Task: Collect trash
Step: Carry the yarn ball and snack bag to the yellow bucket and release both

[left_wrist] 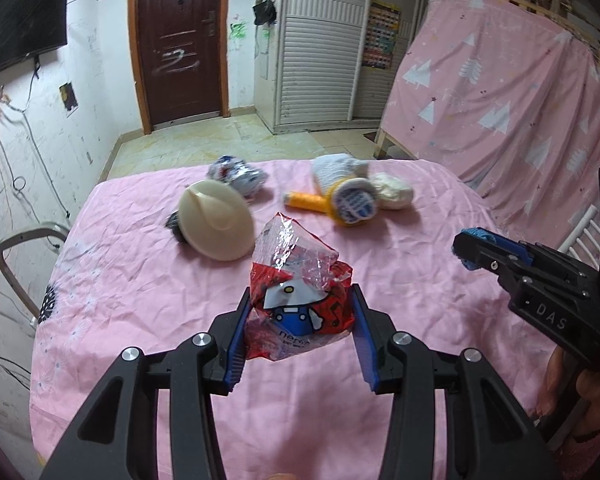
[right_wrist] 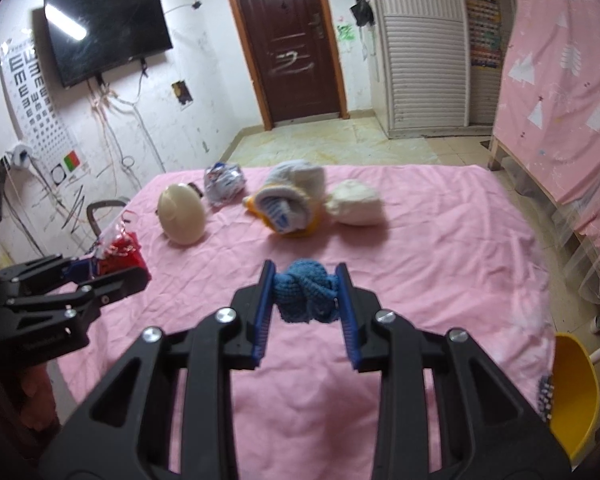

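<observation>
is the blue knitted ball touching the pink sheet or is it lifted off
Apart. In the right wrist view the blue knitted ball sits pinched between the right tongs, clear of the pink sheet below.

A crinkled, glossy plastic wrapper [left_wrist: 300, 296] sits between the matt black plastic fingers and ribbed blue pads of the left gripper [left_wrist: 300, 320], whose pivots carry bright metal screws. The right gripper [right_wrist: 305, 300], of the same make, clamps a rough blue knitted ball [right_wrist: 306, 298]. Beneath lies a creased pink cotton sheet [left_wrist: 380, 280], matt. A smooth cream plastic lid [left_wrist: 218, 220] shines dully; behind, a varnished dark wood door [left_wrist: 178, 40].
</observation>
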Motion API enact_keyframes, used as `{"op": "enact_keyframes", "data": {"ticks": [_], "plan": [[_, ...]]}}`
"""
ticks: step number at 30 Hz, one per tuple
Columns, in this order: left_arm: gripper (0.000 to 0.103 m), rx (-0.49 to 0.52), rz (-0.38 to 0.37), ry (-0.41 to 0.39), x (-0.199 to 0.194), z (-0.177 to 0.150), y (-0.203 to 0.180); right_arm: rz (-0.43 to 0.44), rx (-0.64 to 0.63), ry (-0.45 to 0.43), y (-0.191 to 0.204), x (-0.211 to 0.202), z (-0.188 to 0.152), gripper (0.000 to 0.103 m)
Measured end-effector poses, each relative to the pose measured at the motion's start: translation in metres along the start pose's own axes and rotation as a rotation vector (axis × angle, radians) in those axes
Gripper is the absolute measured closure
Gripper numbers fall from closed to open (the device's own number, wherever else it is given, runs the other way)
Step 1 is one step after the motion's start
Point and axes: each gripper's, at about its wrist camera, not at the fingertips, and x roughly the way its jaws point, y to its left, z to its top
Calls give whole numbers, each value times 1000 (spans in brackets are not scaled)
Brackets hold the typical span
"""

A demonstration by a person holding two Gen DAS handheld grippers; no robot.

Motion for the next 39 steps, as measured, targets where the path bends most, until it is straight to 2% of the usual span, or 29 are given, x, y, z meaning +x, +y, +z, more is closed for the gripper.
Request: {"op": "enact_keyframes", "data": {"ticks": [13,28,39], "plan": [[67,120,-44,-6,-2,10,-69,-76,123,-93,-69,-53,-15,74],[67,279,-116,-4,0,9,-163,-208,277,-181,-154,-116,-50,74],[67,360,-194,19,7,6,-229,-300,348,-206,-200,-144,-76,74]]}}
